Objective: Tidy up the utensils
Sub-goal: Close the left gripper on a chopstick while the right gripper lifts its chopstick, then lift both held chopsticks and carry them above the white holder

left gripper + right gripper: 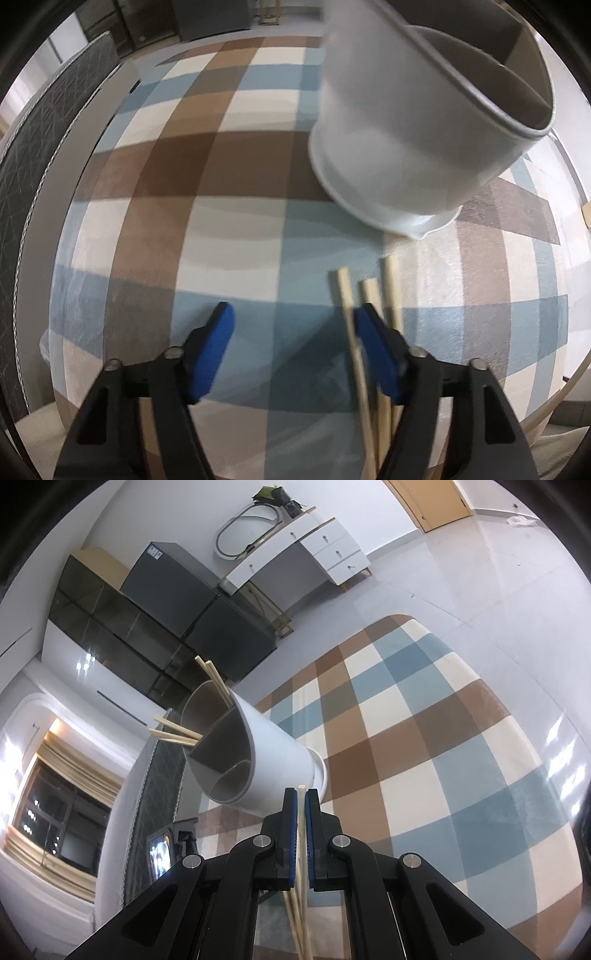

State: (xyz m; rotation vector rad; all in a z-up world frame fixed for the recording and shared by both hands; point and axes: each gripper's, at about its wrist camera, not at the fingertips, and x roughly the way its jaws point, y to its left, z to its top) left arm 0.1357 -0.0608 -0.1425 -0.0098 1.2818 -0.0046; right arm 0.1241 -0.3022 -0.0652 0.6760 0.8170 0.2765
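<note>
A white utensil holder with grey inner dividers stands on the checked rug, upper right in the left wrist view. My left gripper is open, low over the rug, with several wooden chopsticks lying beside its right finger. In the right wrist view the holder is just ahead and holds several chopsticks sticking out of its compartments. My right gripper is shut on a bundle of wooden chopsticks, close to the holder's base.
A checked blue, brown and cream rug covers the floor. A dark patterned mattress edge runs along the left. Dark cabinets and a white desk stand at the far wall.
</note>
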